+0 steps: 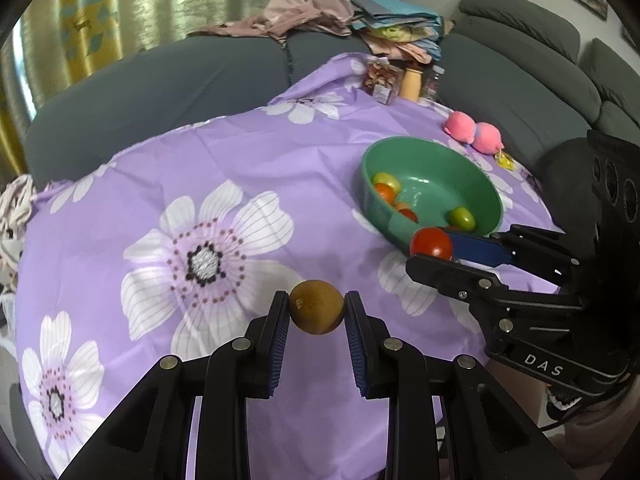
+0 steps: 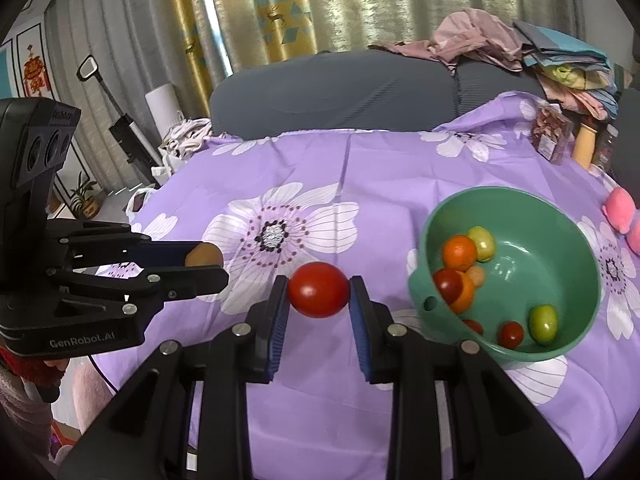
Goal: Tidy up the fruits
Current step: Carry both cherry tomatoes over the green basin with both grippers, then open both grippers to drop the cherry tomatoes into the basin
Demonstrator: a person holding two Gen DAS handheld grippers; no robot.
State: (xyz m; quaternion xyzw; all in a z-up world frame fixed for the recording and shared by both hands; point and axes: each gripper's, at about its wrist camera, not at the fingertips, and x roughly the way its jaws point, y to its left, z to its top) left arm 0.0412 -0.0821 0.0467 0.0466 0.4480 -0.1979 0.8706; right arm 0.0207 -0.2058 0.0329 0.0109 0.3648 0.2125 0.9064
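Note:
My left gripper [image 1: 317,312] is shut on a brown kiwi [image 1: 317,307] and holds it above the purple flowered cloth [image 1: 180,184]. It also shows at the left of the right wrist view [image 2: 208,266], with the kiwi [image 2: 203,255] between its fingers. My right gripper [image 2: 318,294] is shut on a red tomato [image 2: 318,289], left of the green bowl [image 2: 576,240]. In the left wrist view the right gripper [image 1: 434,249] holds the tomato [image 1: 431,242] at the near rim of the bowl [image 1: 472,168]. The bowl holds several small fruits: oranges, red tomatoes and green ones.
A pink plush toy [image 1: 476,130] lies beyond the bowl. A snack packet [image 1: 382,80] and bottles [image 1: 412,80] stand at the cloth's far edge. A grey sofa [image 1: 160,92] with piled clothes [image 1: 320,12] surrounds the table.

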